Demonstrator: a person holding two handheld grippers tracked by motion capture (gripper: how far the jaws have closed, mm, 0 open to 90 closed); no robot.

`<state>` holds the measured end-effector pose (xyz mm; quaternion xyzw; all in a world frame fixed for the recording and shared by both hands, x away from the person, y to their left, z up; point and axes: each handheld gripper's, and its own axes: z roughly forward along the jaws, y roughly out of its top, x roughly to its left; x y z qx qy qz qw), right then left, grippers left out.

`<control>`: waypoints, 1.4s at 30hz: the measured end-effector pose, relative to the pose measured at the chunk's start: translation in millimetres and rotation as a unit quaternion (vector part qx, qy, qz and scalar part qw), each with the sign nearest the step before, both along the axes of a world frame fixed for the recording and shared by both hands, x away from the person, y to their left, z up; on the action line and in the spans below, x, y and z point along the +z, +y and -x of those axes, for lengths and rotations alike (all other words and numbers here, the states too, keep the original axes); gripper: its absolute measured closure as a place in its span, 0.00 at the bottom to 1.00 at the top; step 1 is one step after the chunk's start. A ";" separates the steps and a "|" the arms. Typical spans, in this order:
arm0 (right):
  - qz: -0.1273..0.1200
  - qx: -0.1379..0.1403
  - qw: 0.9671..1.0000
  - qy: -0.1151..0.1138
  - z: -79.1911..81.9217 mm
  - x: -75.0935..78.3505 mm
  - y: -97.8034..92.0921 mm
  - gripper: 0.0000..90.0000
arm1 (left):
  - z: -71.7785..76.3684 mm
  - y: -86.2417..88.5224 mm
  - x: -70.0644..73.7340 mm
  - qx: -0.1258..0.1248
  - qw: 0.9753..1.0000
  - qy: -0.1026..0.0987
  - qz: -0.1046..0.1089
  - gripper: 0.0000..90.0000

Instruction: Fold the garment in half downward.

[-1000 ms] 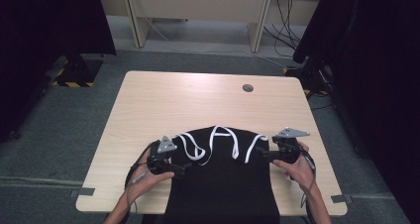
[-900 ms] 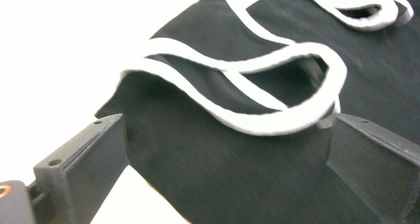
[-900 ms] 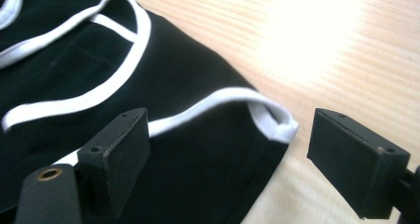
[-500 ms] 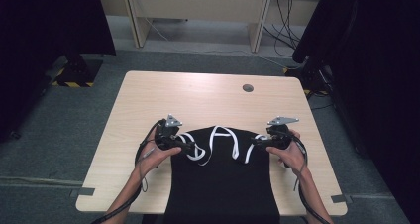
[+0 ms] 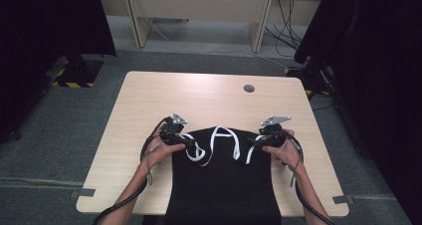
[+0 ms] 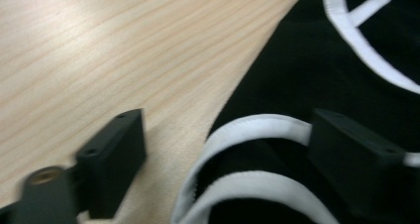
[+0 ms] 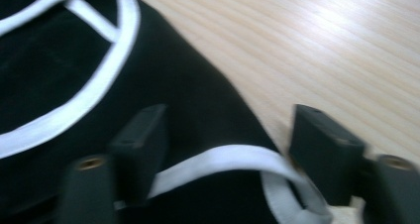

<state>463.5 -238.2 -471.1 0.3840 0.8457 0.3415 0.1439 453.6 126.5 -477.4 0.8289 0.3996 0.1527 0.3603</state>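
I have a black garment with white trim lying on the near half of the wooden table, its lower part hanging over the near edge toward me. The white-edged straps and neckline are bunched at the garment's far end, and that is where both tools sit.

My left gripper is at the garment's far left corner. In the left gripper view its jaws stand spread, one over bare wood and the other over black cloth, with a loop of white strap lying between them. They are not pressed on anything.

My right gripper is at the garment's far right corner. In the right gripper view its jaws are likewise spread, straddling the cloth edge, with a white strap running across the gap.

I judge that I am at the grasping step of laying the garment out: both tools are placed over the shoulder straps, neither yet pinching. The next move calls for closing each claw on the trim, taking only the strap and cloth under it, then drawing both corners away from the near edge together so the top pulls flat rather than skewing.
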 end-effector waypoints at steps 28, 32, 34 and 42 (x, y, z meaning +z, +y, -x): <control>0.005 0.038 0.999 -0.035 3.8 33.6 4.2 0.92 | -4.3 -2.6 24.5 -0.029 0.999 -0.021 0.023 0.95; -0.006 0.027 0.999 -0.044 -4.7 41.2 2.4 0.92 | -11.5 -4.0 32.9 -0.023 0.999 -0.028 0.022 0.95; -0.007 0.024 0.999 -0.048 -8.6 44.9 2.4 0.92 | -16.1 -5.0 38.5 -0.017 0.999 -0.033 0.020 0.95; -0.014 0.015 0.997 -0.069 -25.3 58.1 5.3 0.92 | -38.0 -9.8 66.8 0.007 0.998 -0.069 0.005 0.95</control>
